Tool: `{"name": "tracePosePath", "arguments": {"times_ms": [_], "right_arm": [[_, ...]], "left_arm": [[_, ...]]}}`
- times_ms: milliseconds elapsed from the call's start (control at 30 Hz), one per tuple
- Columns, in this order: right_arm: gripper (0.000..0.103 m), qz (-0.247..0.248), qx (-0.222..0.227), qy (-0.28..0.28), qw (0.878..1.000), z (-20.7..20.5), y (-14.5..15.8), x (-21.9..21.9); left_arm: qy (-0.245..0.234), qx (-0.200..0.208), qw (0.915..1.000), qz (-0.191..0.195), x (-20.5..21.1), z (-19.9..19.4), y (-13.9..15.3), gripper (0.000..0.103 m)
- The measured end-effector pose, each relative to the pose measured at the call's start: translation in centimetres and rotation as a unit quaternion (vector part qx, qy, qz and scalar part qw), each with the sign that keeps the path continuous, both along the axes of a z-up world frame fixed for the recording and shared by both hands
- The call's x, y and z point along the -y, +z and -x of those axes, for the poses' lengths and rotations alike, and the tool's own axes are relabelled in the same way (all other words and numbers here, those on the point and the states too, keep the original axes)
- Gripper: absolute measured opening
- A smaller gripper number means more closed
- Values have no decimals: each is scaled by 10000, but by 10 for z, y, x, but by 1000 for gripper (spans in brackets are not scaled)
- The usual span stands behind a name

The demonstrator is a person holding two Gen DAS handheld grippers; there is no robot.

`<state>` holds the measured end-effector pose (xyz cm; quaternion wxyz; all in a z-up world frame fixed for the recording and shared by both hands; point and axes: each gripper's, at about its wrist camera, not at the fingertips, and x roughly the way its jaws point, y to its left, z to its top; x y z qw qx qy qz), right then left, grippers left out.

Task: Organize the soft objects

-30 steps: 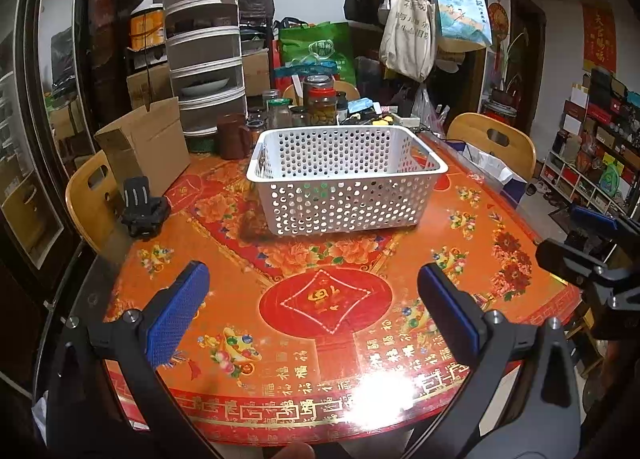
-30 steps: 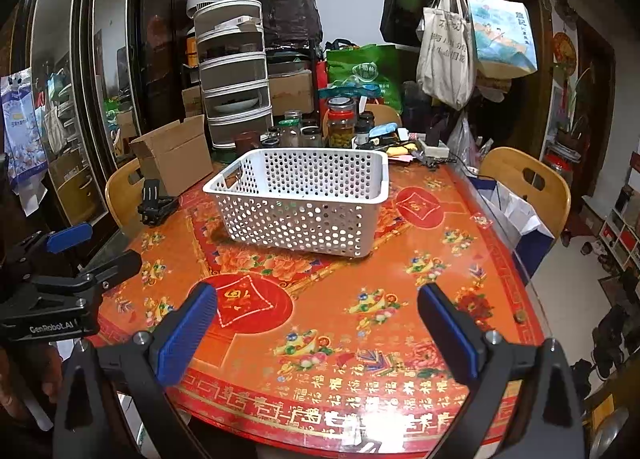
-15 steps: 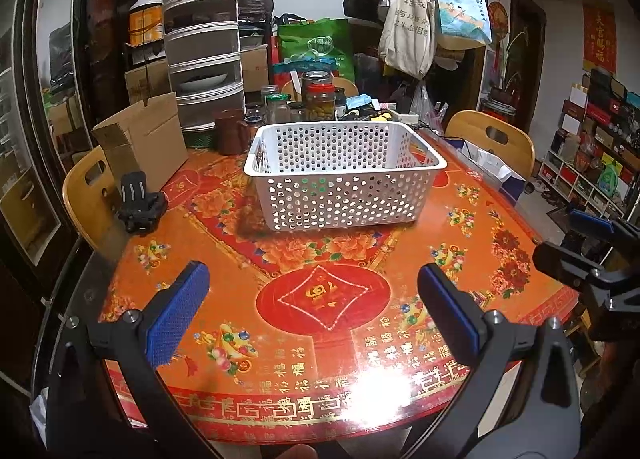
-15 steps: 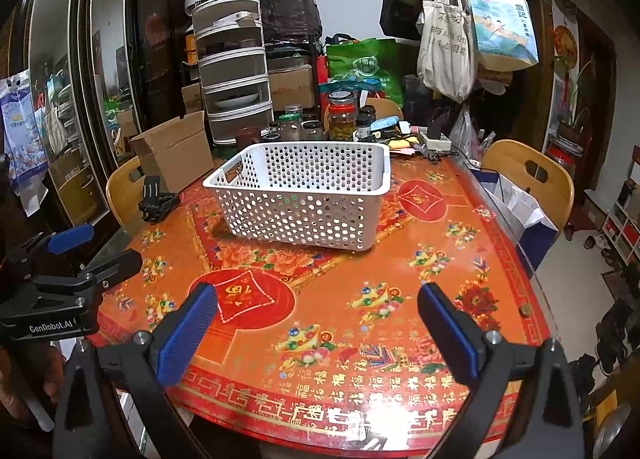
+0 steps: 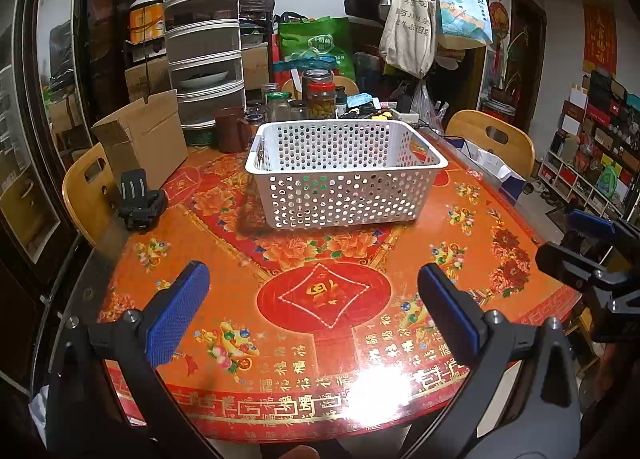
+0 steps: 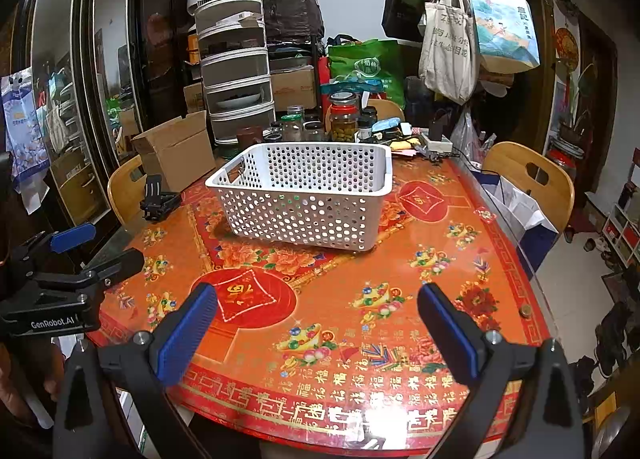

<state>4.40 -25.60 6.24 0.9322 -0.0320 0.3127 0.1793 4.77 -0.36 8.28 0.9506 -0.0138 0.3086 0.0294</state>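
Note:
A white perforated plastic basket [image 5: 344, 175] stands on the red-and-orange patterned round table [image 5: 320, 299]; it also shows in the right wrist view [image 6: 304, 191]. Something green shows faintly through its holes; I cannot tell what. No soft object is plainly in view. My left gripper [image 5: 312, 307] is open and empty, above the near table edge. My right gripper [image 6: 316, 323] is open and empty, above the near right part of the table. Each gripper shows at the edge of the other's view: the right one [image 5: 588, 255] and the left one [image 6: 76, 259].
A black clamp-like mount [image 5: 138, 199] lies at the table's left edge. An open cardboard box [image 5: 144, 143], jars [image 5: 320, 99] and a stacked drawer unit [image 5: 204, 55] crowd the far side. Wooden chairs [image 5: 496, 139] stand around. Bags [image 6: 452, 43] hang behind.
Both views have risen and pulled back slightly, so the basket sits a little lower and farther. Both grippers stay open and empty.

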Motion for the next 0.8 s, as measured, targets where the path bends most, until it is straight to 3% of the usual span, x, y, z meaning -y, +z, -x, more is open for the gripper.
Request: {"name": "tracePosePath", "arguments": {"times_ms": [800], "right_arm": [[100,-3,-6,-6,10000,0,0,0]], "left_arm": [[-2,-26,10000,5,0,1,0,103]]}}
